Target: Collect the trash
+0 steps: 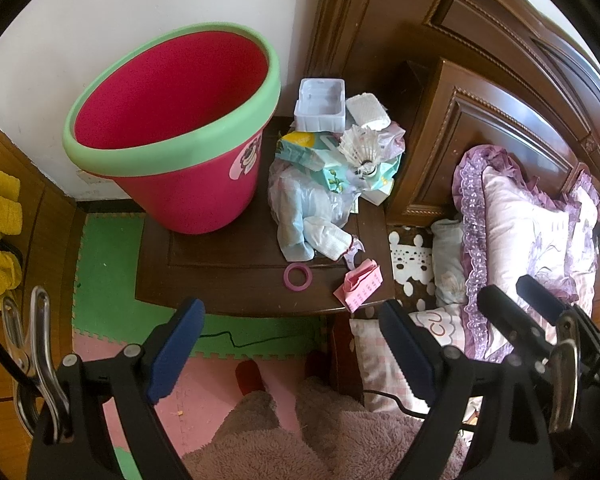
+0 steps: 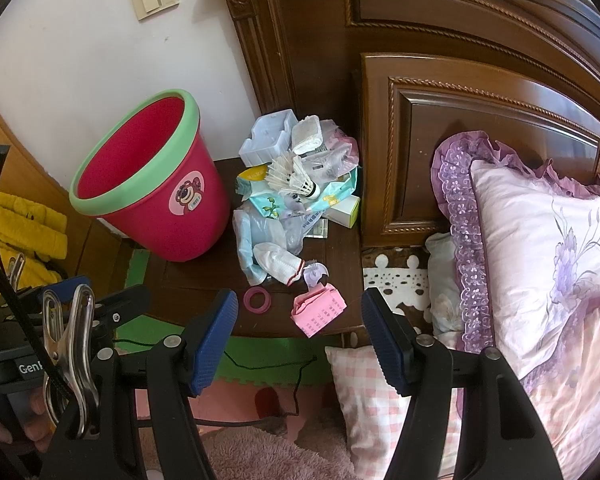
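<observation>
Dark brown wood forms the bench (image 1: 236, 276), a bedside cabinet that carries one red bin (image 1: 172, 128) with a green rim, standing on its left part against the white wall, its inside showing nothing. Just right of the bin lies one heap of trash (image 1: 332, 168): one white plastic tray (image 1: 321, 105) at the back, one folded white tissue pad (image 1: 368, 111) beside it, one feathered shuttlecock (image 1: 360, 148) on top of a mint-green printed wrapper (image 1: 300, 148), one crumpled clear bag (image 1: 296, 200), and one white glove (image 1: 328, 236) trailing toward the front. Apart from the heap, near the front edge, lie one pink ring (image 1: 297, 276) and one folded pink paper (image 1: 360, 285), the paper partly over the edge.

The left gripper (image 1: 296, 344) hangs in front of the bench with its blue pads spread wide, holding and touching nothing. The right gripper (image 2: 300, 340) is likewise spread wide and empty, its gap facing the ring and the pink paper.

To the right, a carved headboard (image 2: 460, 120) rises close beside the heap, with a frilled lilac pillow (image 2: 540, 248) and a pink checked cushion (image 2: 368, 392) on the bed. Green and pink foam mats (image 1: 108, 280) cover the floor below, crossed by a thin black cable (image 2: 260, 364).
</observation>
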`<state>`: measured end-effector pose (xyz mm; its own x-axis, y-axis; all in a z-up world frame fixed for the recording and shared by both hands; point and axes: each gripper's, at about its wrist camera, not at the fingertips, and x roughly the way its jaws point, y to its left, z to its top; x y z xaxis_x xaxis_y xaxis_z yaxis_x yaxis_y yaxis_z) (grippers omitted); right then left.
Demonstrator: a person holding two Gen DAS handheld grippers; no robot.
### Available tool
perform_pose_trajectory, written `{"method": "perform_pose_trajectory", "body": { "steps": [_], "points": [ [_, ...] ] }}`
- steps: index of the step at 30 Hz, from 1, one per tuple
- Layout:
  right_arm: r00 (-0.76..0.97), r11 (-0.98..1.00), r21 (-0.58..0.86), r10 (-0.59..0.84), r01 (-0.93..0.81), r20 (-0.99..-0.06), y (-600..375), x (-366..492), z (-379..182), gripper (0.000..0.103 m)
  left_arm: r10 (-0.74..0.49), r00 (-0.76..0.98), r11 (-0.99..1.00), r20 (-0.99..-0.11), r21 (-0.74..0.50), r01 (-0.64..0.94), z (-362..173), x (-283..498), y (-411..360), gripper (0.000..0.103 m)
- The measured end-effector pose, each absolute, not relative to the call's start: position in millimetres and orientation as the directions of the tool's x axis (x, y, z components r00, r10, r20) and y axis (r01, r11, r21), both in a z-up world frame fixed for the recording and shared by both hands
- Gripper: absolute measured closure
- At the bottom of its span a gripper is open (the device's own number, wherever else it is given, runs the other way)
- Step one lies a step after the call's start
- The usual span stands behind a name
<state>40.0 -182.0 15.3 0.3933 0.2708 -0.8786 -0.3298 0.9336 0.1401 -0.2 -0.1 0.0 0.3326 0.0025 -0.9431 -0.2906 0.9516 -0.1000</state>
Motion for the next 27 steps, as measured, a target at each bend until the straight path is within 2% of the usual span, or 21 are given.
{"method": "perform_pose_trajectory", "body": {
  "steps": [17,27],
  "points": [
    [0.363,0.945,0.155,0.257,-0.288,-0.896,-187.4,44.1,-13.7,0.037,-0.033,0.296,0.945,-0.955,-0.126,-0.302,-30.7,6.0,31.7,0.017],
    [0.311,0.945,0.162,0.251,-0.283,-0.917,-187.9,48.8,-65.8,0.037,-0.057,0.27,0.968,-0.961,-0.12,-0.222,-89.1,18.9,30.7,0.022]
  ]
}}
